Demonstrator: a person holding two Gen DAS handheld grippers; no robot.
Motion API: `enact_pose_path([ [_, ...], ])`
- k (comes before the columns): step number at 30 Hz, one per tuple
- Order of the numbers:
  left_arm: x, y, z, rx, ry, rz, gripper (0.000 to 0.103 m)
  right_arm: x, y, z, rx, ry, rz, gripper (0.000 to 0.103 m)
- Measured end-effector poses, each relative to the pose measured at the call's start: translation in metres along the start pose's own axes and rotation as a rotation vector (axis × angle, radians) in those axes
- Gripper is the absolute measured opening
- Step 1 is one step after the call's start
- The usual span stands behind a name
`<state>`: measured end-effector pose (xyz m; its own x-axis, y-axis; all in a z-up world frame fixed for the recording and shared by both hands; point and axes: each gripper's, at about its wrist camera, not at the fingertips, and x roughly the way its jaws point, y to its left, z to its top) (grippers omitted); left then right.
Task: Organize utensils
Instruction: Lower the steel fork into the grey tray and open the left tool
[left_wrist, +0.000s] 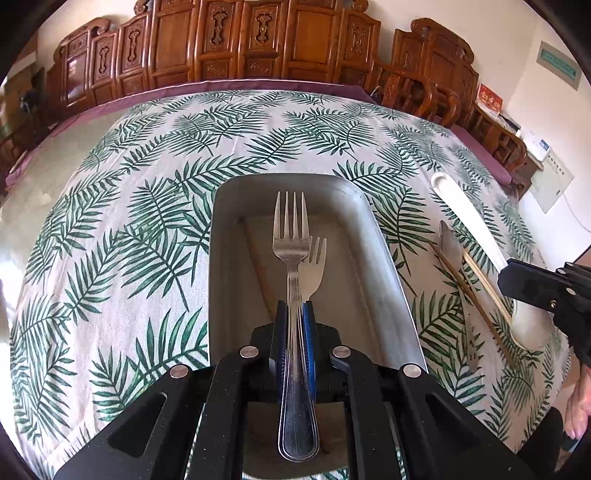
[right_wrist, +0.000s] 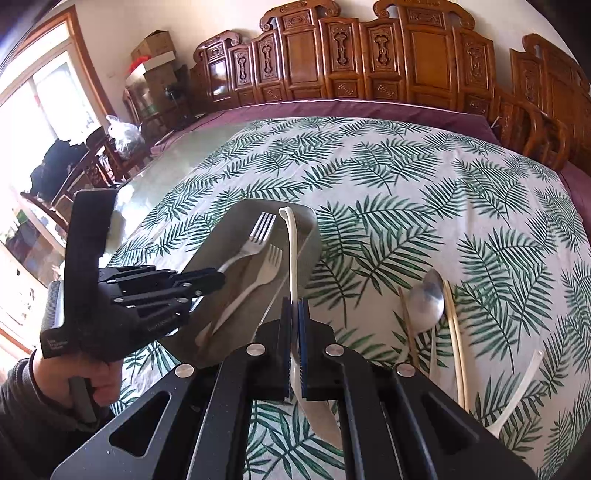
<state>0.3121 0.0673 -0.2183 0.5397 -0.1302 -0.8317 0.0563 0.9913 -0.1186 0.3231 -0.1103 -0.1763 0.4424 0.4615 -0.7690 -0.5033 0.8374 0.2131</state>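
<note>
Left tongs (left_wrist: 295, 314) pinch fork (left_wrist: 291, 236) over tray (left_wrist: 221, 236) for your drop | right tongs (right_wrist: 294, 314) pinch white spoon (right_wrist: 293, 251), tray-bound too.

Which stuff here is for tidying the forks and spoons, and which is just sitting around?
For the job:
- grey metal tray
- steel fork
- white plastic fork
- white plastic spoon
- steel spoon
- wooden chopsticks

Just around:
- carved wooden chairs
- cardboard boxes

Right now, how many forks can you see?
2, possibly more hidden: a shiny metal fork gripped in the left jaws above the grey metal tray, and a white plastic fork lying inside it.
</note>
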Motion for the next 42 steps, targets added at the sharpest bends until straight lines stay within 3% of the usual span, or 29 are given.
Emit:
enact_pose_path([
  [9, 0.007, 0.002, 0.002, -0.017, 0.02, -0.01, 0.008, 0.008, -0.003, -0.001, 0.012, 0.012, -0.012, 0.005],
  [20, -0.008, 0.011, 0.007, -0.032, -0.019, -0.04, 0.008, 0.017, 0.007, 0.007, 0.015, 0.014, -0.005, 0.005],
  [33, -0.041, 0.048, 0.014, -0.054, -0.101, 0.013, 0.008, 0.053, 0.037, 0.024, 0.074, 0.014, 0.089, 0.005],
  [42, -0.065, 0.065, 0.016, -0.068, -0.173, 0.034, 0.028, 0.081, 0.046, 0.025, 0.106, 0.022, 0.099, 0.005],
])
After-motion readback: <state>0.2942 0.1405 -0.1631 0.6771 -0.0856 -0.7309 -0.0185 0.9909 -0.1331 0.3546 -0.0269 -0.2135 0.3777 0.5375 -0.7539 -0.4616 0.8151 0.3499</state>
